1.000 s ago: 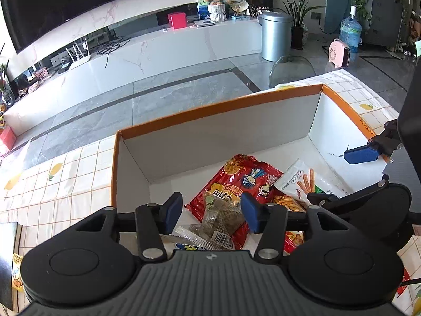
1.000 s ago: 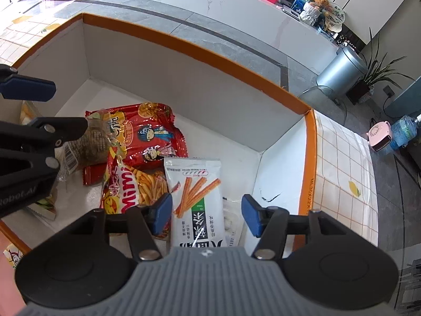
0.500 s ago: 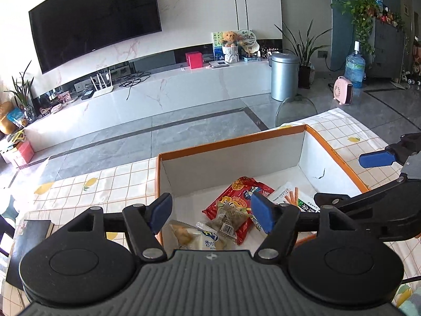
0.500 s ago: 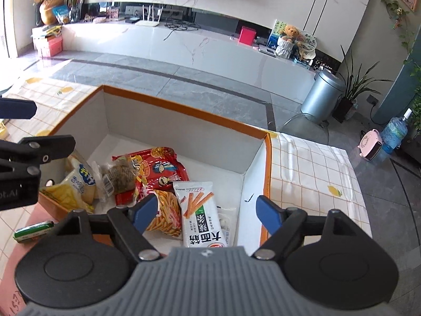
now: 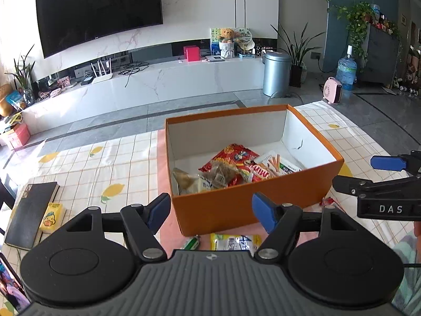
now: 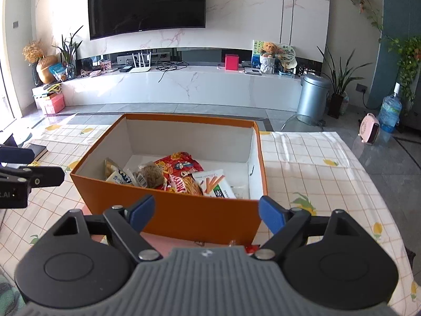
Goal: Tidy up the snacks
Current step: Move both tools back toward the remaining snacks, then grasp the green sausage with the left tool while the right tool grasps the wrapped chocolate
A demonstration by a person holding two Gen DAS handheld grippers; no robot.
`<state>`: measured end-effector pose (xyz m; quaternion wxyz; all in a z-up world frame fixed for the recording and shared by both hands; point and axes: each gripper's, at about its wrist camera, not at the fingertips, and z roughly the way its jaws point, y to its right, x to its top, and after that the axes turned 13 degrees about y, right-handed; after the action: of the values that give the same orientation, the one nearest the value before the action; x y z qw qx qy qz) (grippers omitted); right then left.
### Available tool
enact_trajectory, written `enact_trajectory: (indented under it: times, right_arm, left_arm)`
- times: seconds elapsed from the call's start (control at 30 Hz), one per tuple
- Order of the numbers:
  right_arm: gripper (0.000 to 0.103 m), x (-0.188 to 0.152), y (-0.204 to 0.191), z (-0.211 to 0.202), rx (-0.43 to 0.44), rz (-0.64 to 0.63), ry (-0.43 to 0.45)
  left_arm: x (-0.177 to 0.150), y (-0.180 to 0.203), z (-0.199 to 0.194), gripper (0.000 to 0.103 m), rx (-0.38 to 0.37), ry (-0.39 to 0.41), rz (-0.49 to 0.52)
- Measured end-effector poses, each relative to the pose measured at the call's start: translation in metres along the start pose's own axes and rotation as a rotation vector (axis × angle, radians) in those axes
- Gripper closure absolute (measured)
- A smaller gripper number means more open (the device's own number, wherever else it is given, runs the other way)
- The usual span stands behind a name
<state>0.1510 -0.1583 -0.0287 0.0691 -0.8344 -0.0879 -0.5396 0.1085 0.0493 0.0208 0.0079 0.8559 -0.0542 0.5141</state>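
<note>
Living room w/ a large dark TV (image 6: 147, 2) on a marble wall, long white media shelf below it, a silver bin (image 6: 313, 97) and potted plants to the right. In front, a counter (image 6: 315, 173) covered by a white checked cloth w/ yellow lemon prints.

On the counter sits an orange box (image 6: 200, 218), white inside, open on top. Snack packets lie bunched at its near end: a red packet (image 6: 181, 164), a white packet w/ orange sticks pictured (image 6: 215, 184), a pale yellow-and-blue bag (image 6: 115, 175) at left, a clear wrap w/ something brown (image 6: 151, 175) between them.

Left claw (image 5: 210, 214) – jaws opening, nothing between them, held in front of the box's near wall. Right claw (image 6: 206, 214) – jaws opening too, empty, also short of the near wall.

Outside the box, just below its near wall in the left view: a yellow-white packet (image 5: 235, 242) and a small green one (image 5: 192, 242) on the cloth. A black book (image 5: 31, 214) w/ a yellow pack (image 5: 52, 217) beside it lies at far left.
</note>
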Motion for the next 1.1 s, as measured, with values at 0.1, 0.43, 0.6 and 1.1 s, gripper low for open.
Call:
enact_trajectory:
  times: [0.1,0.43,0.6,1.1]
  right_arm:
    - [0.02,-0.018,0.008,-0.006,-0.028,0.008,-0.015]
    - [0.019,-0.066,0.026,0.001,-0.112,0.031,-0.076]
    - [0.019,-0.07,0.023,0.009,-0.102,0.026,-0.084]
    - [0.023,-0.081,0.028,0.063,-0.166,0.01,-0.283]
  left_arm:
    - [-0.014,-0.009,-0.001,0.02,-0.003,-0.031,-0.023]
    - [-0.05,-0.04,-0.006,0.02,-0.011,-0.096,-0.11]
    - [-0.059,-0.044,0.005,0.02,-0.016,-0.13,-0.105]
    - [-0.079,-0.037,0.064,0.027,-0.028,-0.255,-0.004]
